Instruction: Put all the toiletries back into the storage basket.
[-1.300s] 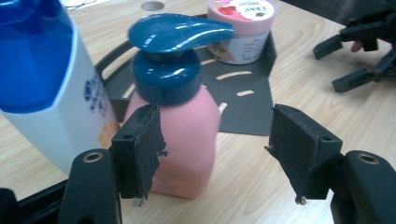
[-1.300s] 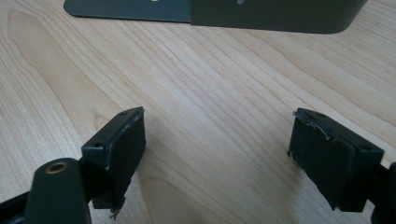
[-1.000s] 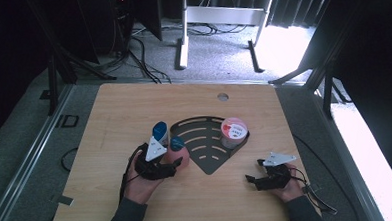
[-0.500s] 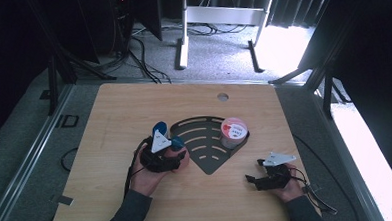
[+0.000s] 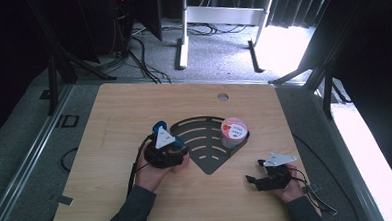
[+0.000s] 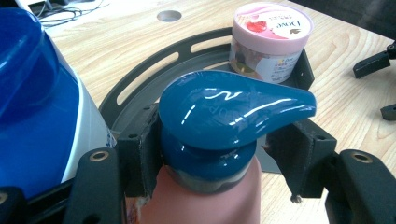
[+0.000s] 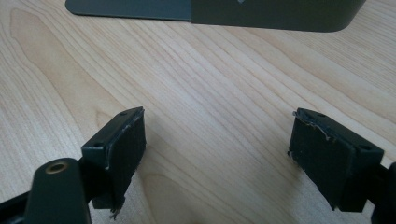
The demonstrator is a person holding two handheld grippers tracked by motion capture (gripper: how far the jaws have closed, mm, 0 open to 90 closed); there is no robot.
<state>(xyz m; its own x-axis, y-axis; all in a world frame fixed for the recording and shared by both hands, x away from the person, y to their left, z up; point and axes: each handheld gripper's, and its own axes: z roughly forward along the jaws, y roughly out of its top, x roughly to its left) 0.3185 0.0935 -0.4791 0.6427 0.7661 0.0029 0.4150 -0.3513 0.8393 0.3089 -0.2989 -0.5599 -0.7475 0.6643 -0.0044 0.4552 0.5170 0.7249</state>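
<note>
The left gripper (image 6: 212, 179) has just been closing its fingers around the upright pump bottle's (image 6: 219, 140) neck, left pad touching, right pad (image 6: 299, 154) just apart.

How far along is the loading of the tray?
Done: the jar sits in the tray. In hand: the left gripper has just been closing its jaws around the pump bottle, one pad not yet touching. Left: that bottle and the blue-capped bottle seem off the tray. The right gripper waits open.
</note>
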